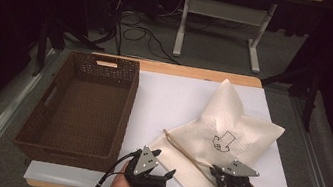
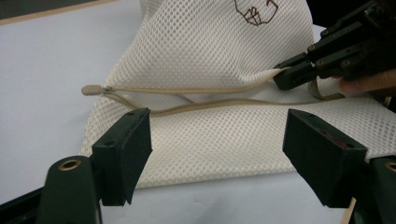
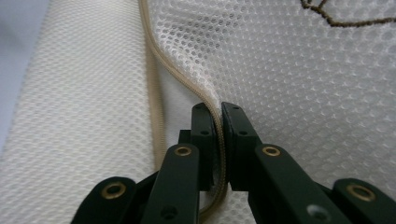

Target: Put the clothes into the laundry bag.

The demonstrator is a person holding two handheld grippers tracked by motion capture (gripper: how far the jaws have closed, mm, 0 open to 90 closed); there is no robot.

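Mesh bag (image 1: 229, 134) lies flat on the bench (image 1: 168, 99), right of centre, near edge toward me, brown basket (image 1: 86, 106) to its left. My right claw (image 3: 219, 116) is clenched on the upper zipper edge (image 2: 187, 89) near the bag's right end, pinning that side and lifting it a bit so the mouth gapes. Zipper pull (image 2: 91, 89) sits at the left corner, so the zip looks open along its length. My left claw (image 2: 217, 140) is released, jaws wide apart, hovering just in front of the lower zipper edge (image 2: 210, 105), touching nothing. Likely reason: it's lined up to take that lower edge and spread the opening. Basket is empty, probably waiting for the bag.
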